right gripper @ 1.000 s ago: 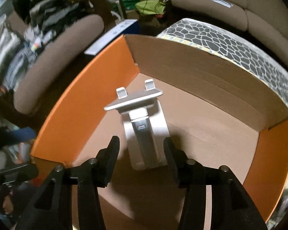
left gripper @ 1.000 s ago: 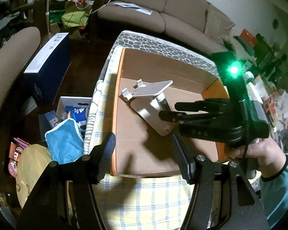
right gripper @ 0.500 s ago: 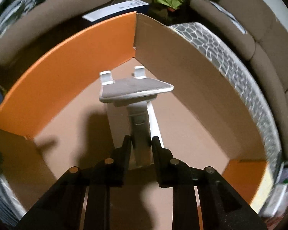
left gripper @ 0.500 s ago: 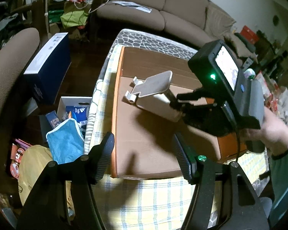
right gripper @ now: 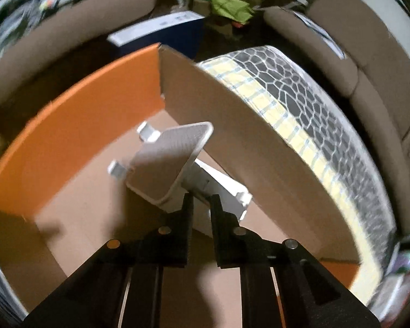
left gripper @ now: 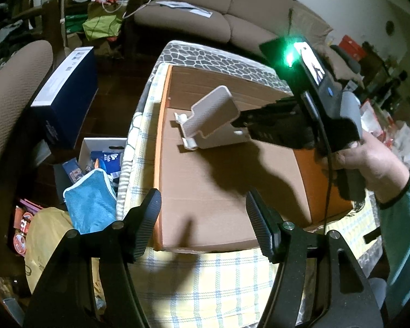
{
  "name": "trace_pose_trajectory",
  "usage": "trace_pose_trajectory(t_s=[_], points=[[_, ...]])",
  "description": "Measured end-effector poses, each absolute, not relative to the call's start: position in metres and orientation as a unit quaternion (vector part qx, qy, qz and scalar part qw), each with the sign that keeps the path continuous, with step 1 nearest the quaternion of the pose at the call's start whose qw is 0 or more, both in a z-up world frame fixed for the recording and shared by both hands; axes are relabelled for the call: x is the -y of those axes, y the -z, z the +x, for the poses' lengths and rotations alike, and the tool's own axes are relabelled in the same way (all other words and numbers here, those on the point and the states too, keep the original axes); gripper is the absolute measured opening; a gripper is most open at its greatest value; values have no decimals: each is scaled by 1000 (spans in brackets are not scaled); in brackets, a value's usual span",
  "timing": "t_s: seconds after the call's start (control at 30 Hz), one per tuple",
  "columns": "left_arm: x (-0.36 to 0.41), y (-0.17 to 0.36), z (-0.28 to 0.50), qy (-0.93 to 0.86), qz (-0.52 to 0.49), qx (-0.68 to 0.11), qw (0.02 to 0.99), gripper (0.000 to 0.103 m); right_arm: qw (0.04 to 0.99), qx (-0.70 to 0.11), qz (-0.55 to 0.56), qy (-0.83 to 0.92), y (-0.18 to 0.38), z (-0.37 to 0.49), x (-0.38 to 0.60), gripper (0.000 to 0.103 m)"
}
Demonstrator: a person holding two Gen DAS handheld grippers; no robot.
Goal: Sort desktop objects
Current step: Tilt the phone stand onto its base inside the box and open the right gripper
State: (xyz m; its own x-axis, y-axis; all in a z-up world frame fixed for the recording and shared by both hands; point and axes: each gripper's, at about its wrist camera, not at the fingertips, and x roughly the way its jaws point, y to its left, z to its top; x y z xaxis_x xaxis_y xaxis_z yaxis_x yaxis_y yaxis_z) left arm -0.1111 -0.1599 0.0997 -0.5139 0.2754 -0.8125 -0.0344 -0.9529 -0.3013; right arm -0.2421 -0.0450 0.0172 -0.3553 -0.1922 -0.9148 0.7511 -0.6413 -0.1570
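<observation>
a cluttered living rm, table under a yellow-and-blue checked cloth (left gripper: 205, 287). nearest, the left gripper (left gripper: 202, 213) hovered w/ jaws apart, nothing btwn them, over the near edge of a shallow cardboard box w/ orange outer walls (left gripper: 218, 191). further in, the right gripper (right gripper: 201, 207), held by a hand (left gripper: 369, 158), was closing its jaws on the neck of a white folding phone stand (left gripper: 210, 114), tilted inside the box. beyond: a beige sofa (left gripper: 218, 8) and a dark blue carton (left gripper: 65, 93) on the floor.
</observation>
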Motion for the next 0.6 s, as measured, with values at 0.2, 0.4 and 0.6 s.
trace_pose_trajectory(t_s=[0.2, 0.4, 0.6], points=[[149, -88, -108, -850, -499, 130, 107, 60, 291, -173, 516, 787, -23, -252, 45, 11], [144, -83, -105, -842, -507, 143, 115, 60, 259, -35, 570, 779, -22, -264, 34, 9], [143, -83, -100, -842, -505, 148, 117, 60, 253, -39, 573, 778, -21, -254, 45, 8]])
